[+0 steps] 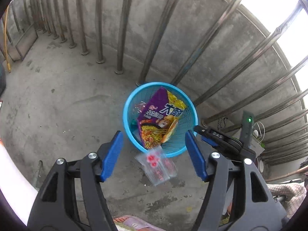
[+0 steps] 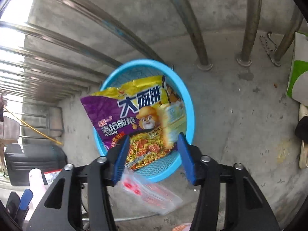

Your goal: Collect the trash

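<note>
A blue mesh basket (image 1: 189, 107) stands on the concrete floor by the railing; it also shows in the right wrist view (image 2: 189, 104). A purple and yellow noodle packet (image 1: 160, 119) leans inside it (image 2: 134, 113). A clear plastic bag with red print (image 1: 156, 165) is blurred, just in front of the basket (image 2: 150, 194). My left gripper (image 1: 155, 154) is open and empty above that bag. My right gripper (image 2: 153, 155) is open and empty, over the basket's near rim. The right gripper's fingers (image 1: 211, 134) also show in the left wrist view.
Metal railing posts (image 1: 121, 30) and a concrete wall stand close behind the basket. A black case (image 2: 32, 161) sits at the left. A green and white bag (image 2: 298, 77) and a white shoe (image 2: 303, 154) lie at the right. A power strip (image 1: 247, 129) stands right of the basket.
</note>
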### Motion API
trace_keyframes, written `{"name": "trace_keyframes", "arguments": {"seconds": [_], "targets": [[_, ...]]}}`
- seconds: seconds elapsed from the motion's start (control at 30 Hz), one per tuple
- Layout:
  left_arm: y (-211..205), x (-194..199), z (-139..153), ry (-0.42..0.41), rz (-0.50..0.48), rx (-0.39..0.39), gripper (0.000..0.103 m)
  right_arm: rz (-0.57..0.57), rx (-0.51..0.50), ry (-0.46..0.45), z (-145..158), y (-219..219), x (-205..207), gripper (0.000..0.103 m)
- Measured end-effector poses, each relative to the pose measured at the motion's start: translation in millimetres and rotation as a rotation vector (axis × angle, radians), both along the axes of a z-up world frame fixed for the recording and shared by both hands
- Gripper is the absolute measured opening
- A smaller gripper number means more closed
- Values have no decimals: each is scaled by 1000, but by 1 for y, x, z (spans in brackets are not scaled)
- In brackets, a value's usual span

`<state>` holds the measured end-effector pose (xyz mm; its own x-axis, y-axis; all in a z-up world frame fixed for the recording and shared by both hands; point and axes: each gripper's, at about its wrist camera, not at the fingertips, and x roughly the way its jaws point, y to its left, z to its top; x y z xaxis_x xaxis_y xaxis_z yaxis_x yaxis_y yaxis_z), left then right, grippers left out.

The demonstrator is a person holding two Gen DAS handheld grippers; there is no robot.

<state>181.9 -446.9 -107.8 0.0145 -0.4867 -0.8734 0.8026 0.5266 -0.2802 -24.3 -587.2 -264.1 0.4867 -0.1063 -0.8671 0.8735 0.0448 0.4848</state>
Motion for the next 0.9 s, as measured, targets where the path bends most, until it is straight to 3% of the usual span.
{"name": "trace_keyframes", "arguments": {"seconds": [0.3,0.43,0.5,0.67,0.8,0.9], "targets": [[51,18,52,-18,148,-156,65,13,-93,-64,33,17,-15,54],[86,14,92,-75,141,-223,71,123,-119,-16,35,43,-13,55],[103,9,110,-121,129,-229,74,218,-95,32,24,61,-7,63],[165,5,146,-201,130,-214,81,510,32,231,-51,114,20,71],[228,7,163,-219,193,-212,82,599,185,322,-128,147,39,79],[282,11,173,-243,270,-221,82,663,194,414,-176,171,56,85]]}}
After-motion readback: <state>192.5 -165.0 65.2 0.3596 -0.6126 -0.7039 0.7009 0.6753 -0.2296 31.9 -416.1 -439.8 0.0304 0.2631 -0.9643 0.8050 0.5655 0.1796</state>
